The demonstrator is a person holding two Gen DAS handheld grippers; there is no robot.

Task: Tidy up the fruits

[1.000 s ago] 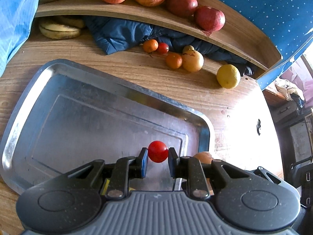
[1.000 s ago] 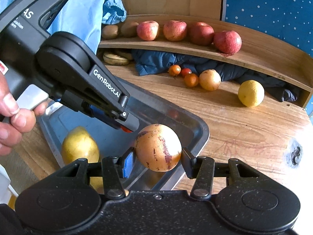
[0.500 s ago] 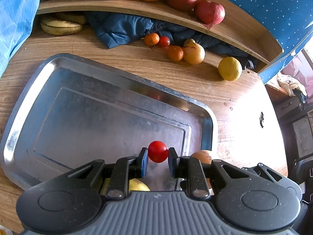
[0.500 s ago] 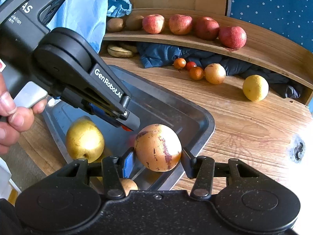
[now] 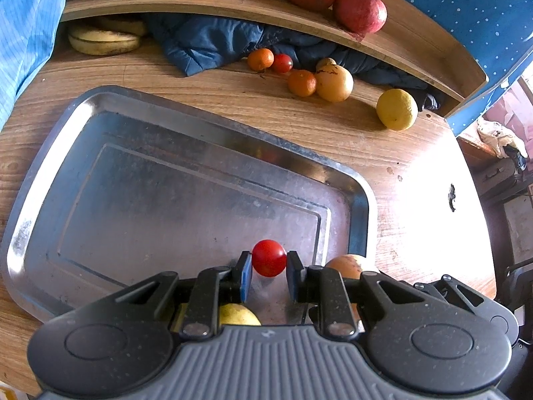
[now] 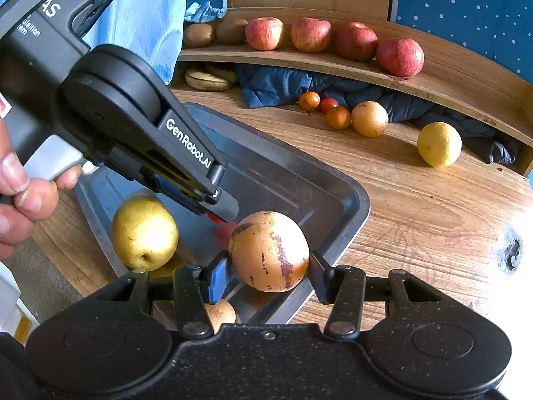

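Both grippers are loaded over the metal tray (image 5: 361,206): the left gripper (image 5: 268,268) is closed on a cherry tomato (image 5: 268,258), and the right gripper (image 6: 268,271), beside it at the tray's near right corner, is clamped on a blotched orange fruit (image 6: 268,250).

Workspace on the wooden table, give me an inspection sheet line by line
Surface: wooden table, dark mark near its right edge.
Job's things: metal tray holding a yellow pear; four red apples on the shelf; lemon, small oranges and a tomato loose on the table.
Clutter: blue cloth under the shelf, bananas beside it.
Grippers: left gripper shut on cherry tomato; right gripper shut on blemished orange fruit.
Cables: nothing seen.
Surroundings: blue dotted fabric behind.
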